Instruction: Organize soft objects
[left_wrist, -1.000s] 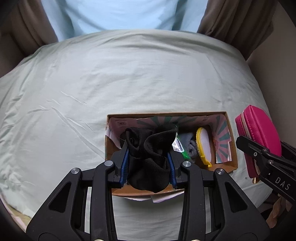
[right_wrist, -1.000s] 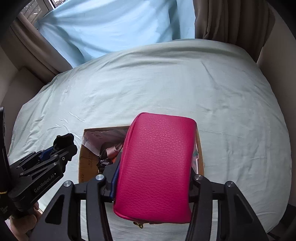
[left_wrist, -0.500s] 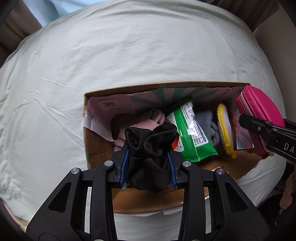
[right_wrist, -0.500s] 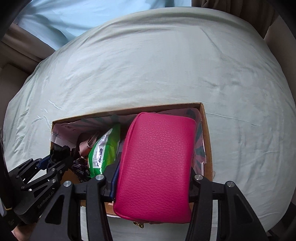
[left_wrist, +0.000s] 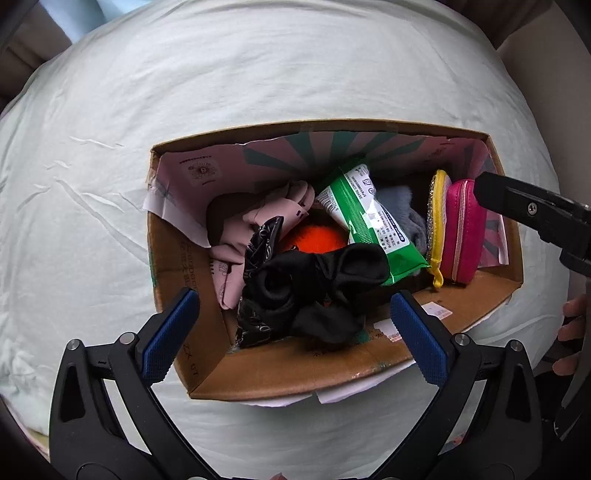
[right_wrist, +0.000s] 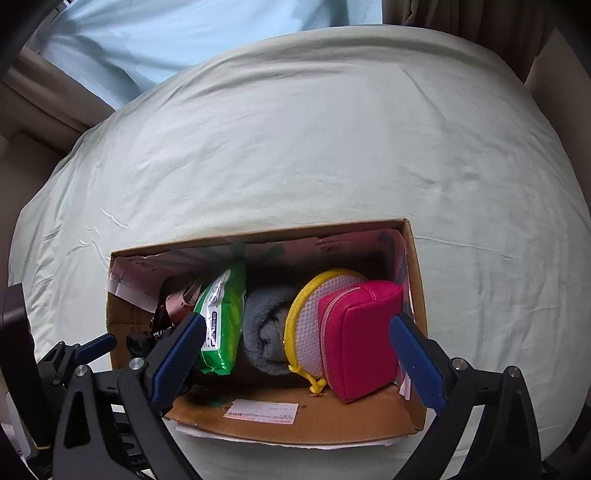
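Note:
An open cardboard box (left_wrist: 258, 373) (right_wrist: 415, 266) sits on the bed. The black cloth (left_wrist: 314, 291) lies loose inside it at the near left, on pink fabric (left_wrist: 236, 240) and an orange fuzzy thing (left_wrist: 314, 238). The pink zip pouch (left_wrist: 461, 232) (right_wrist: 360, 338) stands on edge at the box's right end, next to a yellow-rimmed mesh pouch (right_wrist: 314, 314), a grey cloth (right_wrist: 264, 332) and a green wipes pack (left_wrist: 369, 225) (right_wrist: 221, 317). My left gripper (left_wrist: 291, 332) is open and empty above the black cloth. My right gripper (right_wrist: 297, 358) is open and empty above the pink pouch.
The pale green sheet (right_wrist: 295, 147) covers the bed around the box. Curtains (right_wrist: 461, 14) and a light blue drape (right_wrist: 147, 40) stand behind the bed. The right gripper's finger (left_wrist: 532, 214) reaches over the box's right end in the left wrist view.
Both grippers moved down over the box and opened. The left let go of the black cloth and the right let go of the pink pouch; both now rest in the box.

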